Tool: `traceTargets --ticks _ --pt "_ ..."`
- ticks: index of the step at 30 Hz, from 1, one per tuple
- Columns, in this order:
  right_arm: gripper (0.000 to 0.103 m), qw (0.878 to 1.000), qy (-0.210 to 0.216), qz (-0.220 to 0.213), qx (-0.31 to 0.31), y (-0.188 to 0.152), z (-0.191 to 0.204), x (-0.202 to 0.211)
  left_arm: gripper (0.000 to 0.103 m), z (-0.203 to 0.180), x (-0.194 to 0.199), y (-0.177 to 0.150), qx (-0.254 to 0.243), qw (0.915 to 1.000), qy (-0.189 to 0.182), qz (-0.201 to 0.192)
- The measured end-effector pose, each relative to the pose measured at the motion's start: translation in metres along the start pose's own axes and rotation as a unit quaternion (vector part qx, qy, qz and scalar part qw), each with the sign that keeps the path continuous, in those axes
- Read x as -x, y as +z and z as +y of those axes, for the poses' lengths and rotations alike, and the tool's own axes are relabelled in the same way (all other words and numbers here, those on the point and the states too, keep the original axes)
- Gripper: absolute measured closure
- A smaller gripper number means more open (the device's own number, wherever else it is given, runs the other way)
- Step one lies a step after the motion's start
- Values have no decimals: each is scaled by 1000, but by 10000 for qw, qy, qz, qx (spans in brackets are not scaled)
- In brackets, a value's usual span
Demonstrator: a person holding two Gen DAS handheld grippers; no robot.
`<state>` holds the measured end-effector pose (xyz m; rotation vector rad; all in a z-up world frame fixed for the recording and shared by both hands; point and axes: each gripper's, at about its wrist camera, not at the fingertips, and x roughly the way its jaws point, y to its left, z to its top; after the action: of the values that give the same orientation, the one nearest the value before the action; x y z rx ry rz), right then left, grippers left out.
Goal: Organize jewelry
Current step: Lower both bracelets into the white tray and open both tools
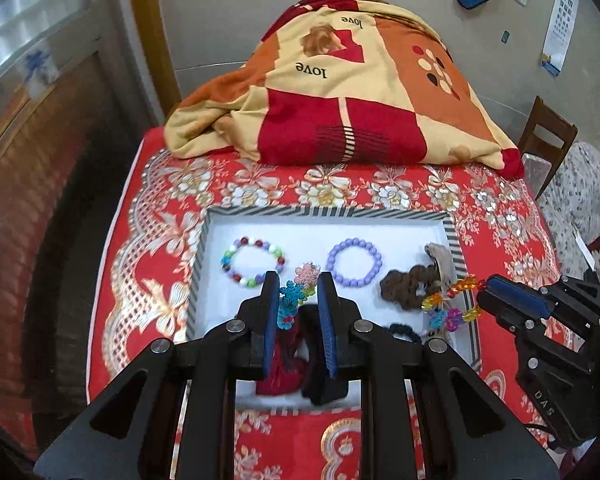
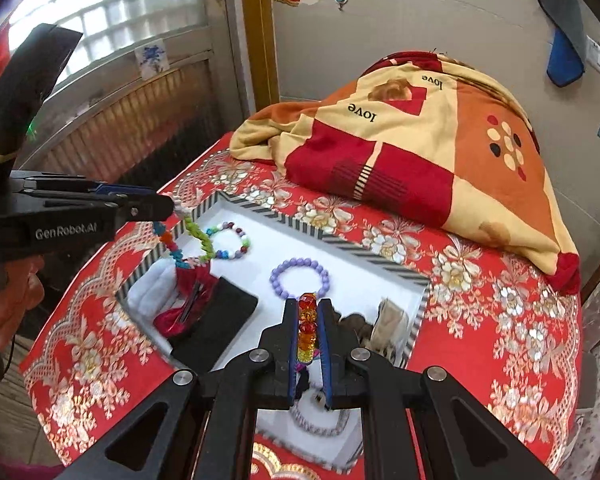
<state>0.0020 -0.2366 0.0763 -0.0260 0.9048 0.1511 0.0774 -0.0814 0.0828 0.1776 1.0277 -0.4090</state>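
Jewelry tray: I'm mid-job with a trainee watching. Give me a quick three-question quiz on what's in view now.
1. True or false: the purple bracelet lies outside the striped tray.
2. The right hand-held gripper grips: A a crystal bead strand, B a scrunchie, C a pouch.
3. Fill in: the snowflake chain hangs from the ___ hand-held gripper.
Key: 1 false; 2 A; 3 left hand-held gripper.

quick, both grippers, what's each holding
left gripper: shut on the snowflake bracelet.
right gripper: shut on the crystal bead bracelet.
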Motion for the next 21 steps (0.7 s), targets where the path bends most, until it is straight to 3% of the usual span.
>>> traceTargets --ticks 9,21 --pt "94 9998 33 160 -143 24 -11 -40 85 -7 -40 26 -41 9998 -132 160" --pt "94 9986 59 436 -306 35 -29 -85 85 -10 -80 41 257 9982 -396 379"
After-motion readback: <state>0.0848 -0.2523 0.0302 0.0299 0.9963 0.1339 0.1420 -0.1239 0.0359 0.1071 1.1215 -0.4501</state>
